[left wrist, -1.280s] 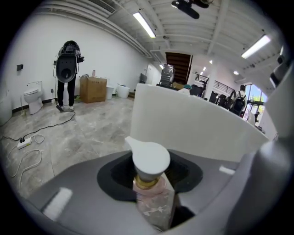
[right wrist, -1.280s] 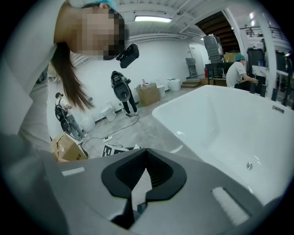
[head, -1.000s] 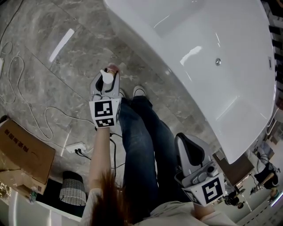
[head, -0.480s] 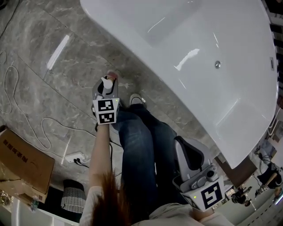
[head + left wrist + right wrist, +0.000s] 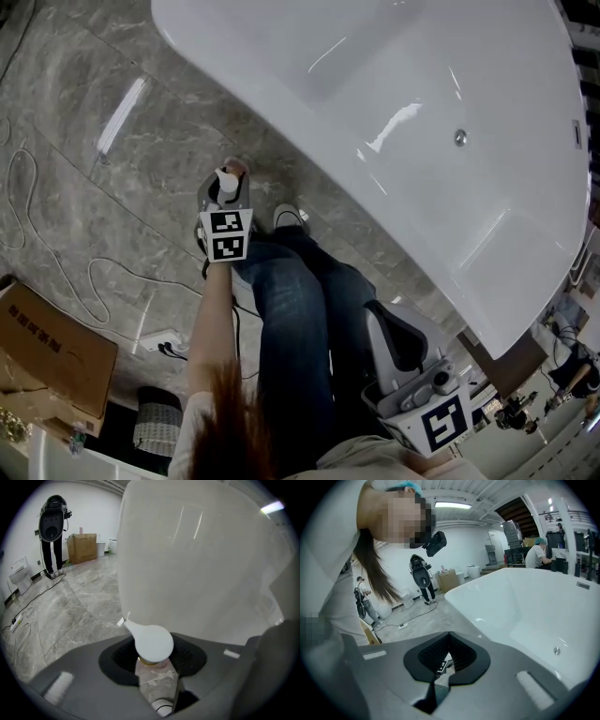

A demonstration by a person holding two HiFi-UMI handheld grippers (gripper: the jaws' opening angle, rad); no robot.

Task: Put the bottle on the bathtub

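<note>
Bottles: one bottle (image 5: 150, 642), with a white pump head and a pale marbled body.
Bottle's place: between the jaws of the left hand-held gripper (image 5: 230, 176), over the floor (image 5: 84, 141) and near the outer wall of the bathtub (image 5: 422, 84); not on the bathtub.
Hand-held grippers: two, each carrying one cube with square markers.
Left hand-held gripper: jaws clamped on the bottle's body, pump head sticking out past them toward the tub wall.
Right hand-held gripper (image 5: 449, 636): jaws together with nothing between them; held low at the person's right side, beside the tub's rim.
Bathtubs: one, white and glossy, with one small round metal fitting (image 5: 460, 138) inside.
Floor: grey marble-look tiles.
Cardboard boxes: one cardboard box (image 5: 52, 347) in the head view, at the left edge.
Cables: one pale cable (image 5: 56, 253) looped across the floor, near one power strip (image 5: 159, 339).
Legs: two, in blue jeans (image 5: 291, 328), with one white-toed shoe (image 5: 291, 217) showing.
</note>
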